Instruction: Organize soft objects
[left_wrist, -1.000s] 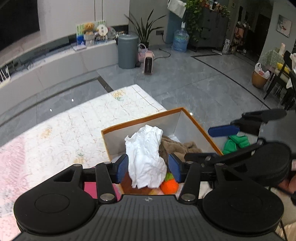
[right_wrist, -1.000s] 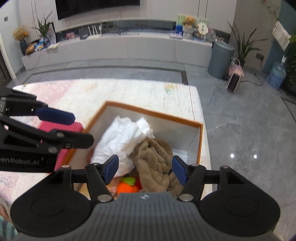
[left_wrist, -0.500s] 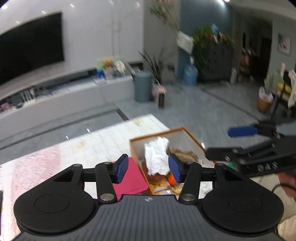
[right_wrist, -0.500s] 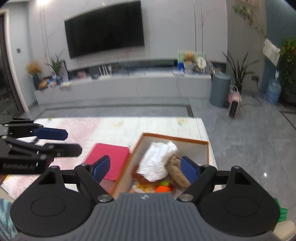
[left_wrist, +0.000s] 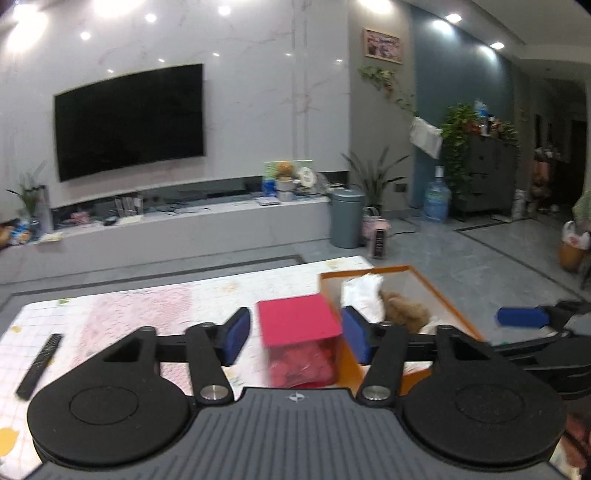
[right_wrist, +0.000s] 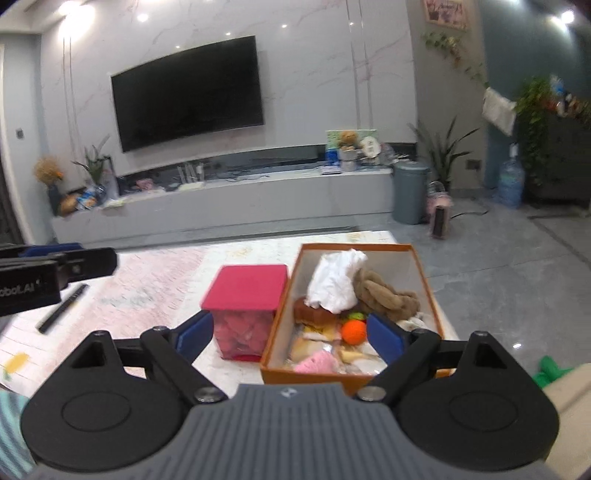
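Left gripper: the left gripper (left_wrist: 293, 336) has its jaws spread wide and holds nothing. They have just been opening, and only the far-off red box is framed between the blue pads.
Right gripper: the right gripper (right_wrist: 289, 333) is spread wide too, with nothing clamped. Its jaws have just been opening, and the open box is seen in the gap, well beyond the pads.
Open box: an orange-edged cardboard box (right_wrist: 419, 260) stands on the patterned table (right_wrist: 155, 280), near its right end.
Soft things in it: a crumpled white cloth (right_wrist: 334, 284) is heaped upright at the middle, a brown plush piece (right_wrist: 384, 295) leans against it on the right, and an orange ball (right_wrist: 353, 331) lies low in front. A pink bit (right_wrist: 316, 363) and pale scraps lie at the near end.
Red box: a lidded red box (right_wrist: 245, 288) with see-through sides stands just beside the open box on its left. Something pink shows inside.
Elsewhere: a black remote (right_wrist: 62, 308) lies well apart on the left of the table. Something green (right_wrist: 554, 369) shows off the table's right edge, too small to identify.
Progress: the visible soft things already sit in the open box and none lies loose on the table, so the gathering looks largely done.
Left to do: possibly tidying the loose heap or fetching the green thing. That is a guess, since nothing shows a lid for the box.
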